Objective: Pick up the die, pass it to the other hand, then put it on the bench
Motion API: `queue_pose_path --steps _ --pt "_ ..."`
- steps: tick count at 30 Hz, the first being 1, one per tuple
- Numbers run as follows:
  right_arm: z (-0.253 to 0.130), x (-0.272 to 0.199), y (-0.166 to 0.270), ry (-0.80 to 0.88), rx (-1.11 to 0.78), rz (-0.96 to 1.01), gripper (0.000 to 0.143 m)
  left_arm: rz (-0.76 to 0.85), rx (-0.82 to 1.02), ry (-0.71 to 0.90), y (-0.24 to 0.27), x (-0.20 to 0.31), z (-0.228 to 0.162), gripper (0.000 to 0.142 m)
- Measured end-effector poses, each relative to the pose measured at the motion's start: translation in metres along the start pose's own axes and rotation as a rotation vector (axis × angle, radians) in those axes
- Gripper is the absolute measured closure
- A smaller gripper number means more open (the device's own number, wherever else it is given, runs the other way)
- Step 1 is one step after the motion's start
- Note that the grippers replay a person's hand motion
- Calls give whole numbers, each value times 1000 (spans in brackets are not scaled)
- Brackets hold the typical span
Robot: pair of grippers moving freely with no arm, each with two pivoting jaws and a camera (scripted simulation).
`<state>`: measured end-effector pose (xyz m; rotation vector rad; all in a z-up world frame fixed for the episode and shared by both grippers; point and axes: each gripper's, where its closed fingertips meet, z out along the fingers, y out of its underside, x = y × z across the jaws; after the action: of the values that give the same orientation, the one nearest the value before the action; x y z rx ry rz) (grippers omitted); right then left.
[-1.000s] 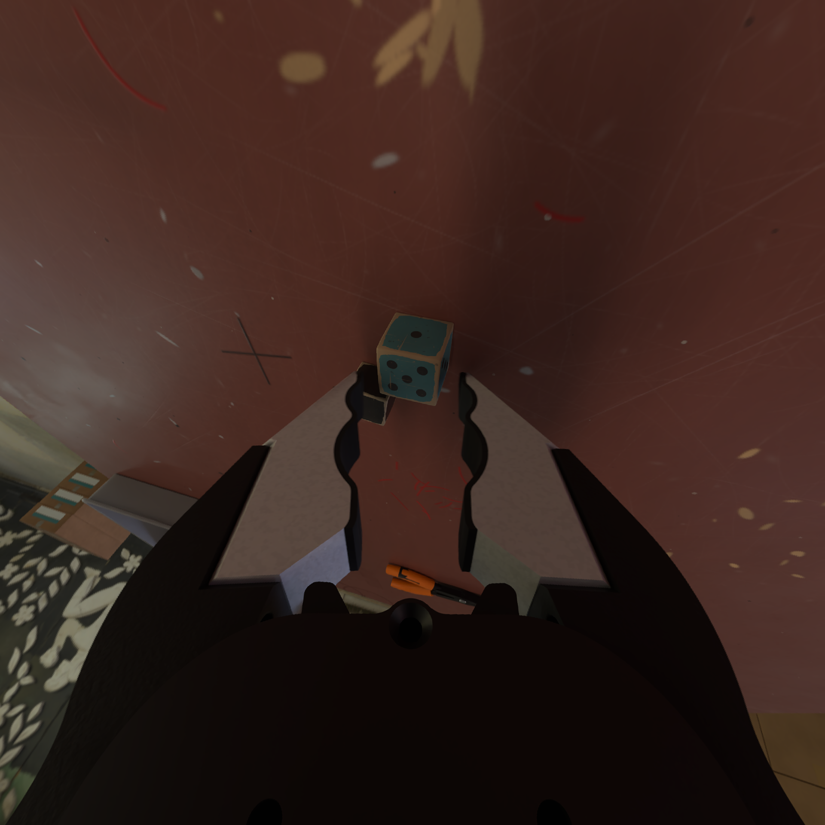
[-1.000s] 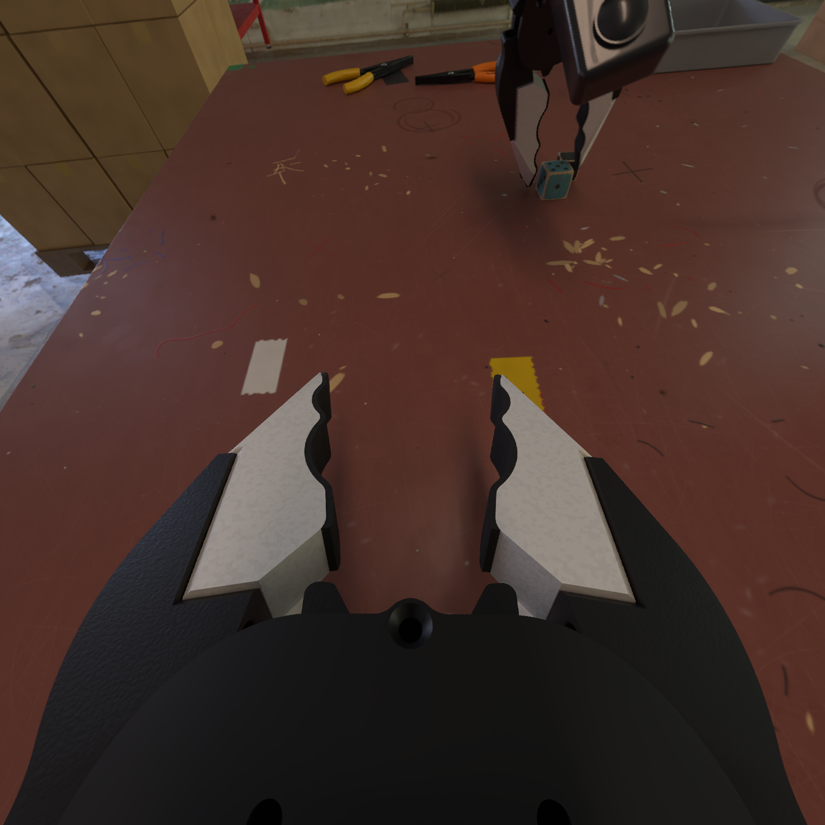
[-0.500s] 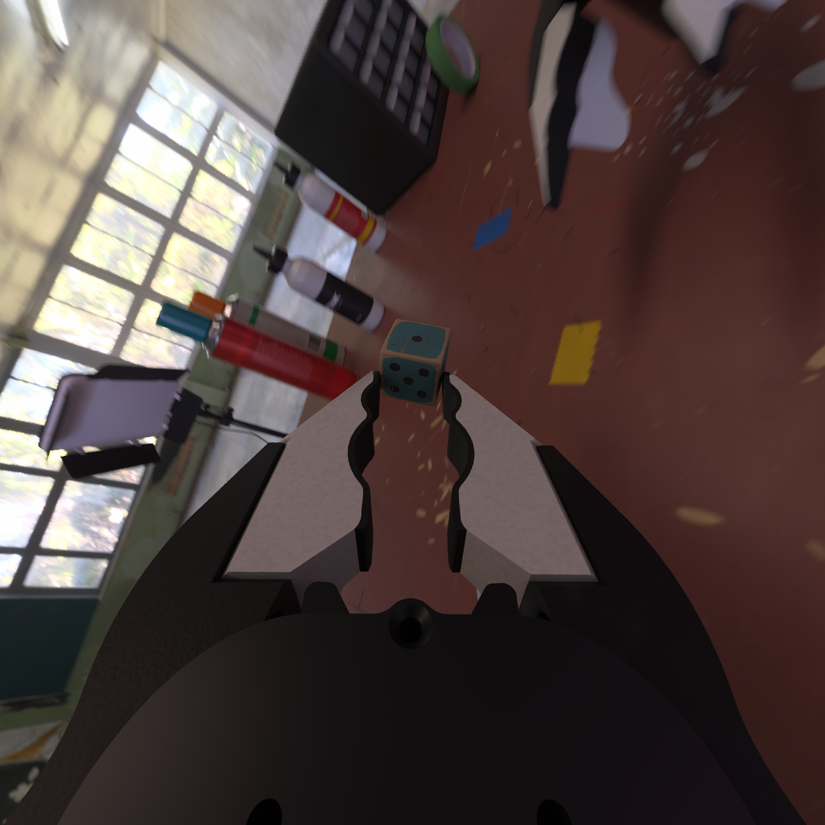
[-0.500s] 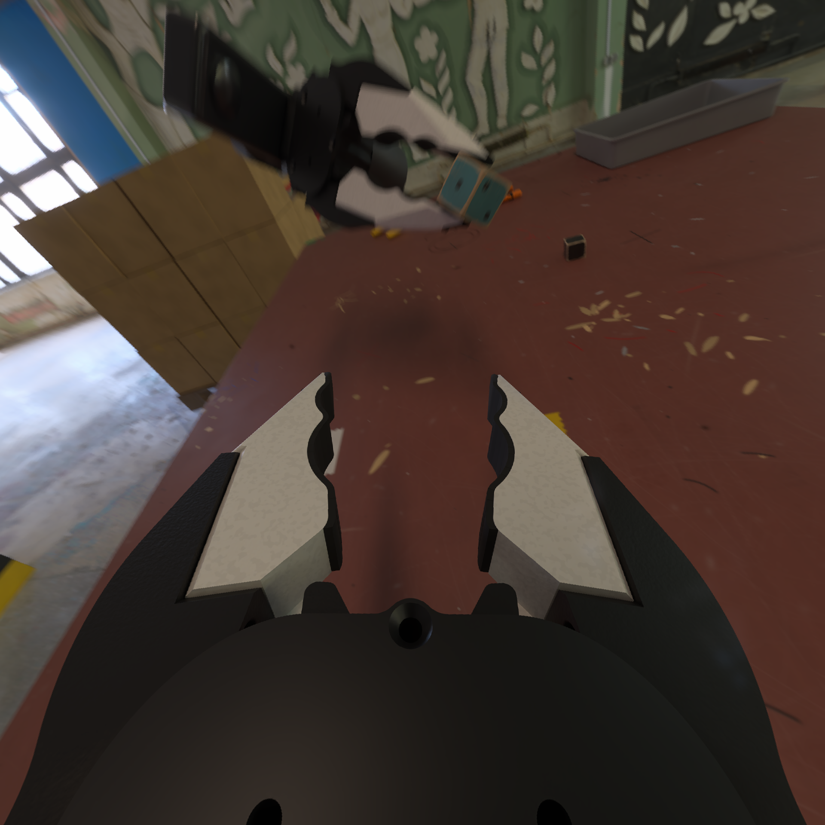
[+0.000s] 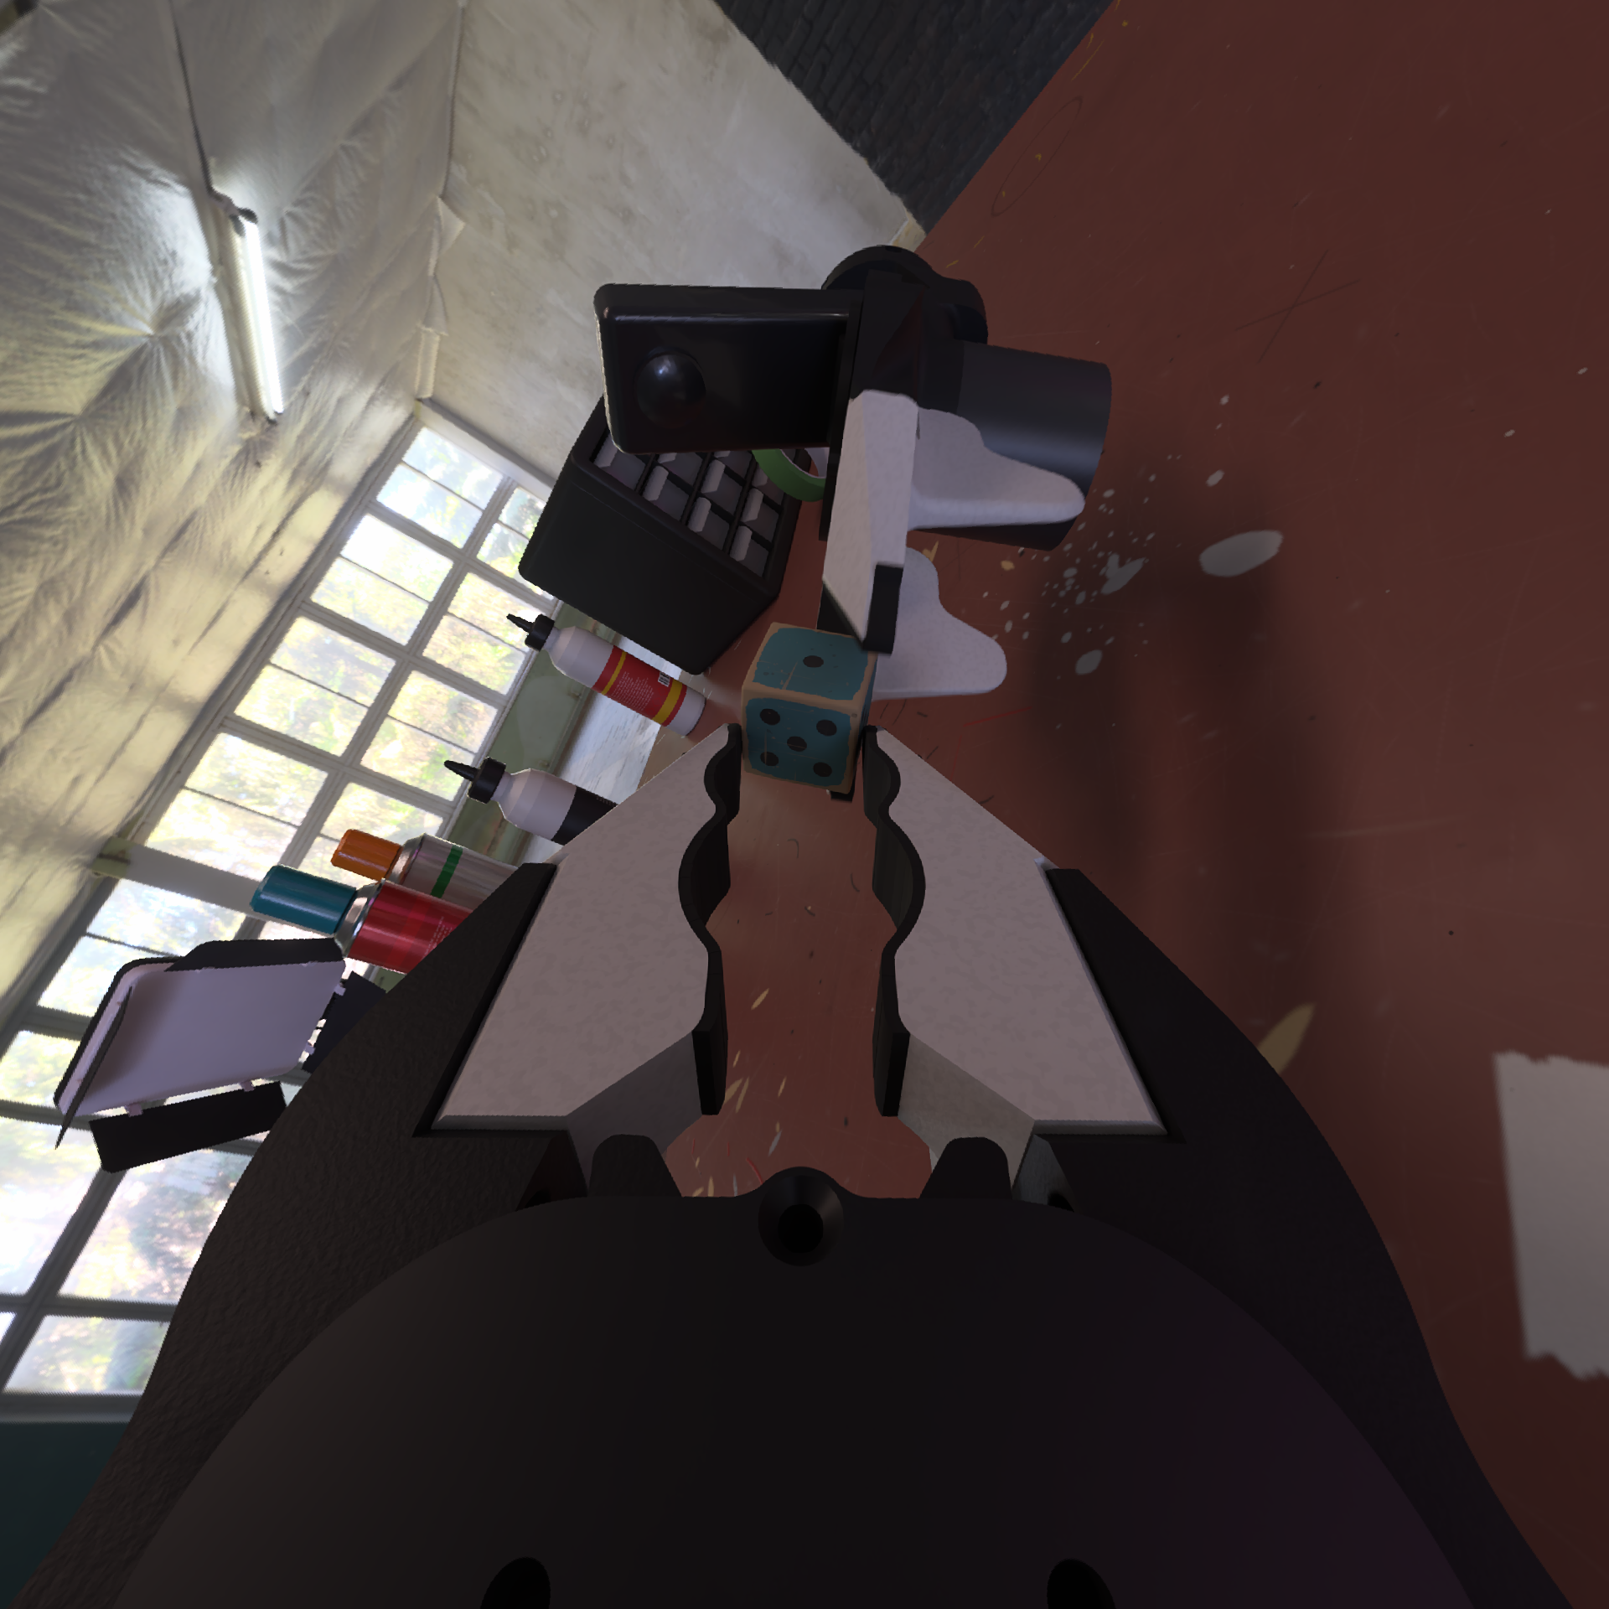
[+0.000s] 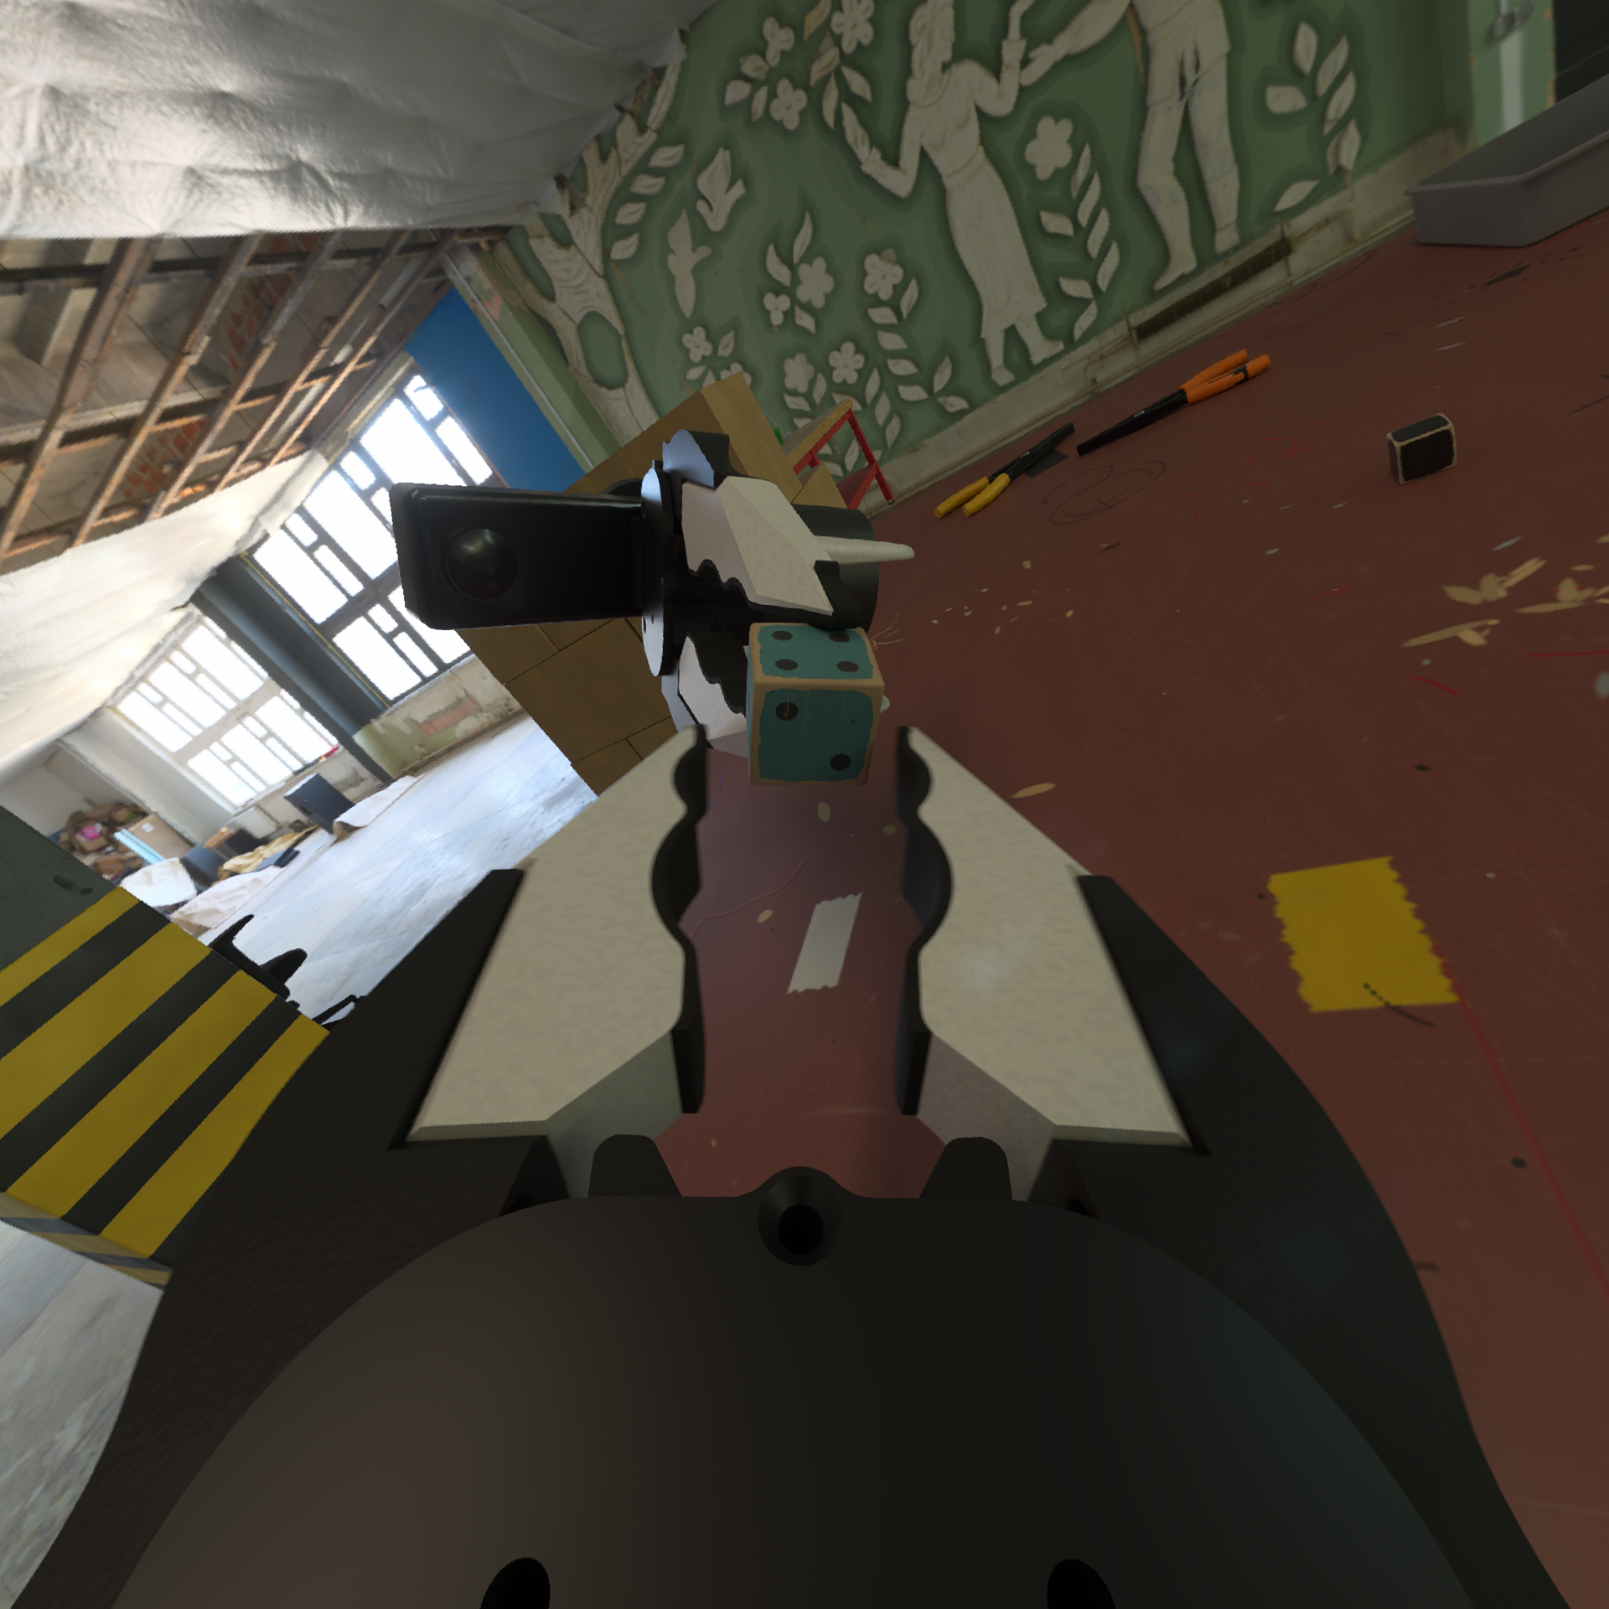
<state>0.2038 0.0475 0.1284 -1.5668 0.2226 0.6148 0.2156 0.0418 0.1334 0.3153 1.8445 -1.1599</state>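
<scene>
The die (image 5: pixel 801 716) is teal with black pips and tan edges. My left gripper (image 5: pixel 801 740) is shut on it at the fingertips and holds it in the air above the red-brown bench (image 5: pixel 1306 609). In the right wrist view the die (image 6: pixel 814 718) sits just at the tips of my right gripper (image 6: pixel 801 740), which is open, with a gap on each side of the die. The left gripper's fingers (image 6: pixel 766 557) clamp the die from above and below. The right gripper's fingers (image 5: pixel 866 540) show beyond the die in the left wrist view.
On the bench (image 6: pixel 1219 696) lie yellow-handled pliers (image 6: pixel 984 492), an orange-handled tool (image 6: pixel 1210 379), a small black block (image 6: pixel 1421 446), a grey tray (image 6: pixel 1515 187) and tape patches (image 6: pixel 1358 936). A black organiser (image 5: pixel 662 540), bottles (image 5: pixel 627 679) and spray cans (image 5: pixel 392 914) stand at one edge.
My left gripper shut on the die, lifted it off the bench and turned sideways. My right gripper rose and moved in until its open tips reached the die.
</scene>
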Motion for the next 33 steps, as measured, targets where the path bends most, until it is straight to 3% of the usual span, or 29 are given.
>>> queue_pose_path --steps 2,16,19,20,23,26,29,33 --pt "0 -1 0 0 -1 -11 116 -4 3 -2 -1 1 -1 115" --pt "3 0 2 78 2 -29 116 -15 -72 -21 7 4 -9 116" --pt "-16 -7 -8 122 52 -47 116 -30 -72 -40 8 -3 -22 98" --pt "-26 -12 -12 150 56 -66 116 -40 -79 -41 9 -5 -27 100" --pt "-73 -30 -28 319 7 -207 116 -78 -153 -88 20 -18 -38 122" --pt "-156 -37 -51 620 -112 -373 116 -143 -244 -150 35 -32 -42 124" --pt "-260 -24 -58 987 -345 -478 116 -212 -280 -180 43 -40 -42 124" --pt "-361 11 -23 1177 -750 -416 116 -223 -304 -199 49 -43 -42 124"
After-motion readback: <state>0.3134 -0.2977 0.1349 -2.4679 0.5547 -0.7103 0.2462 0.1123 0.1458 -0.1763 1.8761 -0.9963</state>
